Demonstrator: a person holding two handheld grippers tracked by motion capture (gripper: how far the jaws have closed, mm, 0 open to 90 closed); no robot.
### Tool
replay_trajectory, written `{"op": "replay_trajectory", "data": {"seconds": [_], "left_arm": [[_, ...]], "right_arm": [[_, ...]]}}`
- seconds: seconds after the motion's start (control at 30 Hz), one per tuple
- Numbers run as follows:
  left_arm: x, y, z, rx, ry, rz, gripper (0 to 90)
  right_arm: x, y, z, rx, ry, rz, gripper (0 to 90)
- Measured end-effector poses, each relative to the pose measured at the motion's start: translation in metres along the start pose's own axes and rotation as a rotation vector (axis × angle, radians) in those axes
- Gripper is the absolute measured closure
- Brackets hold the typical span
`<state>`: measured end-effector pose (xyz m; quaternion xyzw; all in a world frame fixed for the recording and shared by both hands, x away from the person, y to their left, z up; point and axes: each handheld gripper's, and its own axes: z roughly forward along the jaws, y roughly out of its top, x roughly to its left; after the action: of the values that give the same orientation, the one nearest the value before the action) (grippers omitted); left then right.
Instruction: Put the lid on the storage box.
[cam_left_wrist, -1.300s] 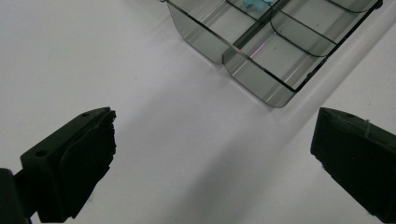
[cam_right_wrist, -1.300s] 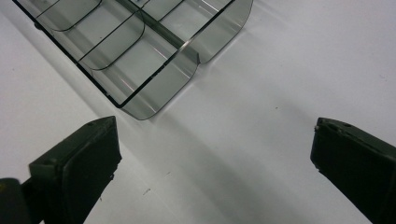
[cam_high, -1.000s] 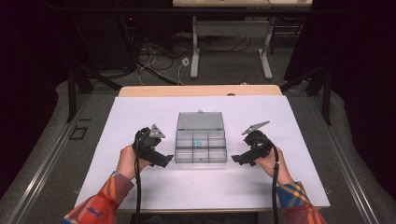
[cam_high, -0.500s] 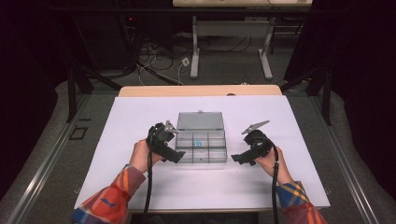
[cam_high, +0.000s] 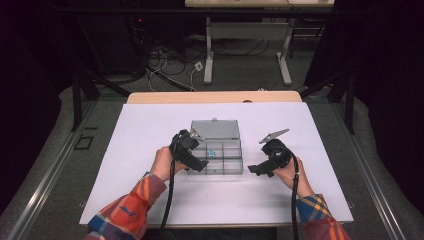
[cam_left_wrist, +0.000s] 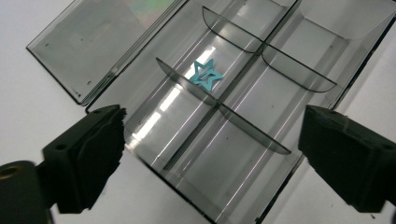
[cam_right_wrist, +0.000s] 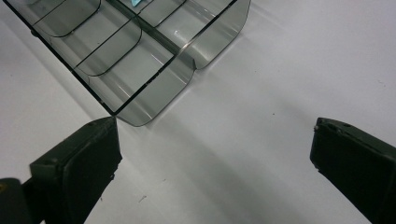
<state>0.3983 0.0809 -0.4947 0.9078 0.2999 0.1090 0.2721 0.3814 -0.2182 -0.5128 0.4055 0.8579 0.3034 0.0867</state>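
A clear plastic box (cam_high: 216, 155) with dividers is seen near the middle of the white table (cam_high: 150, 125), its lid (cam_high: 215, 129) folded open and lying flat on the far side. In the left gripper view the box (cam_left_wrist: 243, 116) is crossed by one long divider and several curved short ones. A small blue star (cam_left_wrist: 206, 75) lies on the floor of one compartment, just beside a curved divider and close to the long one. In the high view the star (cam_high: 211, 151) is reduced to a blue speck whose shape cannot be made out.

The left gripper (cam_high: 189, 154) is held over the near left part of the box, and that corner of the box is hidden beneath it. In its own view the left gripper (cam_left_wrist: 210, 154) is shown with its jaws wide apart, spanning the near compartments; nothing is clamped, and contact with the box cannot be told.

The right gripper (cam_high: 267, 159) is held over bare table just beside the right side of the box. In its own view the right gripper (cam_right_wrist: 212, 163) has its jaws wide apart over the white surface, with one rounded corner of the box (cam_right_wrist: 154, 60) ahead of the left jaw. The rest of the box is cut off by the top edge there.

The sleeves (cam_high: 127, 212) are cut off at the bottom edge.
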Motion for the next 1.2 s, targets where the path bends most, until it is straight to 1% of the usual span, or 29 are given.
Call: {"op": "replay_trajectory", "data": {"seconds": [0.07, 0.1, 0.13, 0.17, 0.23, 0.3, 0.43, 0.47, 0.5, 0.53, 0.57, 0.6, 0.63, 0.67, 0.7, 0.73, 0.8, 0.83, 0.9, 0.93, 0.97, 1.0, 1.03, 1.07, 1.1, 1.13, 1.17, 1.2], "left_arm": [[0.0, 0.002, 0.004, 0.006, -0.011, 0.004, 11.6], [0.0, 0.003, 0.006, 0.011, -0.015, 0.001, 13.5], [0.001, 0.004, 0.009, 0.012, -0.019, -0.001, 16.0], [0.001, 0.005, 0.011, 0.021, -0.023, -0.002, 16.4], [0.001, 0.006, 0.015, 0.027, -0.032, -0.011, 22.0], [0.002, 0.007, 0.019, 0.042, -0.043, -0.007, 25.2], [0.001, 0.008, 0.026, 0.06, -0.043, -0.004, 36.0], [0.0, 0.008, 0.027, 0.06, -0.044, -0.004, 40.1], [0.0, 0.008, 0.028, 0.067, -0.054, -0.005, 42.2], [0.0, 0.008, 0.03, 0.069, -0.051, -0.009, 44.3], [0.0, 0.008, 0.031, 0.067, -0.057, -0.009, 46.4], [0.0, 0.009, 0.032, 0.072, -0.064, -0.008, 48.0], [0.0, 0.009, 0.033, 0.074, -0.063, -0.014, 49.7], [0.001, 0.009, 0.034, 0.08, -0.06, -0.003, 51.5], [0.0, 0.009, 0.036, 0.078, -0.065, -0.018, 53.0], [0.001, 0.009, 0.037, 0.086, -0.067, -0.019, 54.4], [0.001, 0.008, 0.04, 0.091, -0.061, -0.027, 56.4], [0.002, 0.008, 0.04, 0.096, -0.055, -0.025, 57.1], [0.004, 0.008, 0.04, 0.083, -0.056, -0.029, 58.8], [0.004, 0.007, 0.039, 0.077, -0.059, -0.034, 60.3], [0.005, 0.007, 0.039, 0.08, -0.061, -0.036, 60.9], [0.005, 0.007, 0.04, 0.085, -0.06, -0.04, 60.6], [0.005, 0.007, 0.04, 0.083, -0.058, -0.042, 60.1], [0.005, 0.007, 0.04, 0.084, -0.058, -0.046, 59.8], [0.006, 0.008, 0.041, 0.085, -0.055, -0.049, 59.3], [0.005, 0.008, 0.041, 0.091, -0.055, -0.054, 58.4], [0.006, 0.008, 0.042, 0.094, -0.055, -0.057, 57.9], [0.006, 0.008, 0.043, 0.098, -0.055, -0.057, 57.5]], "right_arm": [[0.0, 0.0, 0.0, 0.004, 0.008, 0.012, 1.5], [0.0, 0.0, 0.0, 0.004, 0.003, 0.01, 1.5], [-0.001, -0.001, 0.001, 0.004, 0.0, -0.011, 1.5], [-0.001, -0.001, 0.001, 0.002, -0.003, -0.011, 1.5], [-0.001, -0.001, 0.002, 0.003, -0.002, -0.005, 1.6], [0.0, -0.001, 0.002, 0.005, 0.0, -0.005, 1.6], [0.0, 0.0, 0.003, 0.008, 0.009, -0.007, 1.8], [0.0, 0.0, 0.003, 0.008, 0.009, -0.009, 1.8], [0.0, -0.001, 0.003, 0.004, 0.01, -0.009, 1.8], [-0.001, -0.001, 0.003, 0.006, 0.005, -0.019, 2.0], [0.0, -0.001, 0.004, -0.002, -0.003, -0.017, 2.2], [0.001, 0.0, 0.003, 0.016, -0.001, -0.002, 2.4], [0.0, -0.001, 0.004, 0.011, 0.0, -0.014, 2.4], [0.0, -0.001, 0.004, 0.013, 0.002, -0.018, 2.4], [0.0, -0.001, 0.004, 0.013, 0.006, -0.018, 2.4], [0.0, -0.001, 0.004, 0.011, 0.006, -0.012, 2.4], [0.0, -0.001, 0.004, 0.009, 0.003, -0.013, 2.5], [0.0, -0.001, 0.004, 0.008, 0.003, -0.011, 2.9], [0.0, -0.001, 0.005, 0.008, -0.001, 0.0, 3.7], [0.0, -0.001, 0.005, 0.01, -0.004, -0.002, 3.8], [0.0, 0.0, 0.006, 0.008, -0.005, 0.002, 3.8], [-0.001, 0.0, 0.006, 0.007, -0.012, -0.006, 3.9], [-0.001, 0.0, 0.006, 0.005, -0.008, -0.008, 4.0], [0.0, 0.001, 0.006, 0.01, -0.009, 0.009, 4.0], [0.0, 0.0, 0.006, 0.007, -0.009, -0.005, 4.1], [0.0, 0.001, 0.006, 0.023, -0.011, -0.004, 4.1], [0.0, 0.001, 0.006, 0.022, -0.001, 0.001, 4.2], [0.0, 0.001, 0.008, 0.001, -0.007, 0.005, 4.4]]}}
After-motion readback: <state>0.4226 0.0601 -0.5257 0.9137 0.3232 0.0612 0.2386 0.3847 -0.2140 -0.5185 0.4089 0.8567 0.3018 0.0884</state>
